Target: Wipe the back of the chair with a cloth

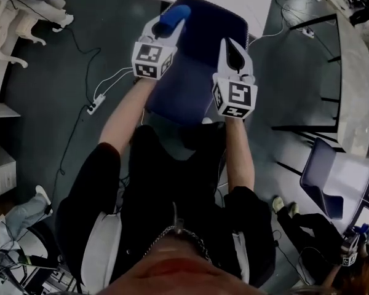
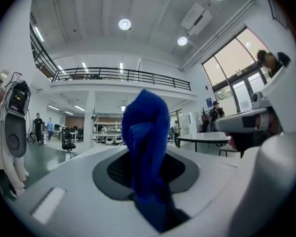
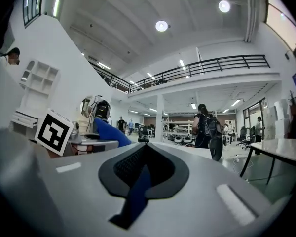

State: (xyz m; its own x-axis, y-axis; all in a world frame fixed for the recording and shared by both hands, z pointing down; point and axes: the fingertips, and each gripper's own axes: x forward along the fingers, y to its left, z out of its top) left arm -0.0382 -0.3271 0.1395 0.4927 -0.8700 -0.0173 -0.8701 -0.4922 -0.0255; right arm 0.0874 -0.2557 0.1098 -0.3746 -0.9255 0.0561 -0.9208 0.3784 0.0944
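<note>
Holding the blue cloth [image 1: 174,16] clamped in my left claw [image 1: 165,28], bunched end protruding to serve as the wiping face. Right claw [image 1: 234,53] closed to a slit, gripping nothing. Both hover over the blue chair [image 1: 190,85]; contact with its back not evident.

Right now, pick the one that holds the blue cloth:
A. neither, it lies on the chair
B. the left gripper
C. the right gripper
B: the cloth stands clamped between the jaws of the left gripper, held above the chair.
</note>
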